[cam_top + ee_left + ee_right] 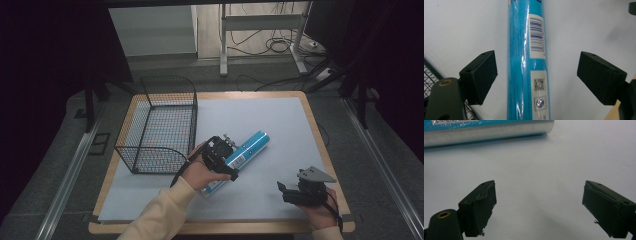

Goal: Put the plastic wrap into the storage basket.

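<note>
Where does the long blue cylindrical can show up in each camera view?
High view: the long blue cylindrical can lies diagonally at the table's centre, right of the wire basket, its lower end under the left claw.
Left gripper view: the can runs top to bottom through the middle.
Right gripper view: its silver end lies across the top edge.
Shared landmark: the white barcode label on the can.

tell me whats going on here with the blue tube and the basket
A person works at a table with a gripper in each hand. The left gripper hovers over a blue tube lying on its side, jaws open on either side of it with gaps, not yet gripping. A black wire basket stands just left of the tube. The right gripper waits open near the table's front right corner, holding nothing.
</note>
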`<state>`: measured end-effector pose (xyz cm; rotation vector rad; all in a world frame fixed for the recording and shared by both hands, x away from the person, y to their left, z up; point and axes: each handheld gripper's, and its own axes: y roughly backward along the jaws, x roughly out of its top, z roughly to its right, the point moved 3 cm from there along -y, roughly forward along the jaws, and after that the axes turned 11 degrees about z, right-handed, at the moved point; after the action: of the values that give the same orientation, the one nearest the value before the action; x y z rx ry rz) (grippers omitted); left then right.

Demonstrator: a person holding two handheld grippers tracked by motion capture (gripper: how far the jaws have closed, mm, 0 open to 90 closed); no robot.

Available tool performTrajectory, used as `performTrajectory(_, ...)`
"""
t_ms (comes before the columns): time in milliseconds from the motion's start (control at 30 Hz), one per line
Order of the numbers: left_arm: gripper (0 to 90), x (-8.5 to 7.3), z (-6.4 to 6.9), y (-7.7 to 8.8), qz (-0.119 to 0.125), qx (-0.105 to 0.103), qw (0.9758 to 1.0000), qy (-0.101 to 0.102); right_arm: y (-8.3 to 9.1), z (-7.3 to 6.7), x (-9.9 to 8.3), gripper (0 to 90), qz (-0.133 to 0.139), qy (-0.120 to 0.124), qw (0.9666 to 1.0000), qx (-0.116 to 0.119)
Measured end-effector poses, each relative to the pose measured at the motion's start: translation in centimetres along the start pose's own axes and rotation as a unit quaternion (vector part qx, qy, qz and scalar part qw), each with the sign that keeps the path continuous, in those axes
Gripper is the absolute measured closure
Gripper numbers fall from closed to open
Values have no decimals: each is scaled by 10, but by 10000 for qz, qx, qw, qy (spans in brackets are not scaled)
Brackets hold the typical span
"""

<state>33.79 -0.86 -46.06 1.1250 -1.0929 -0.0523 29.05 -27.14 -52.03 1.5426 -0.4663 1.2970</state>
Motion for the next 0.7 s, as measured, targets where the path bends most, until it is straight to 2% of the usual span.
performTrajectory(133,160,7,0,-9,-48,-47,10000,63,0,0,1,123,26,-3,10000,-15)
performTrajectory(200,166,10,-1,-14,-145,-17,9999,-21,0,-1,0,123,25,12,10000,-3)
performTrajectory(267,173,13,-3,-19,-234,-47,9997,-15,0,-1,0,123,22,21,10000,3)
performTrajectory(333,175,17,-3,-25,-188,-110,9997,111,0,-1,1,123,31,13,10000,5)
performTrajectory(700,167,21,-10,-47,-545,-4,9985,54,1,-1,1,123,49,3,10000,-2)
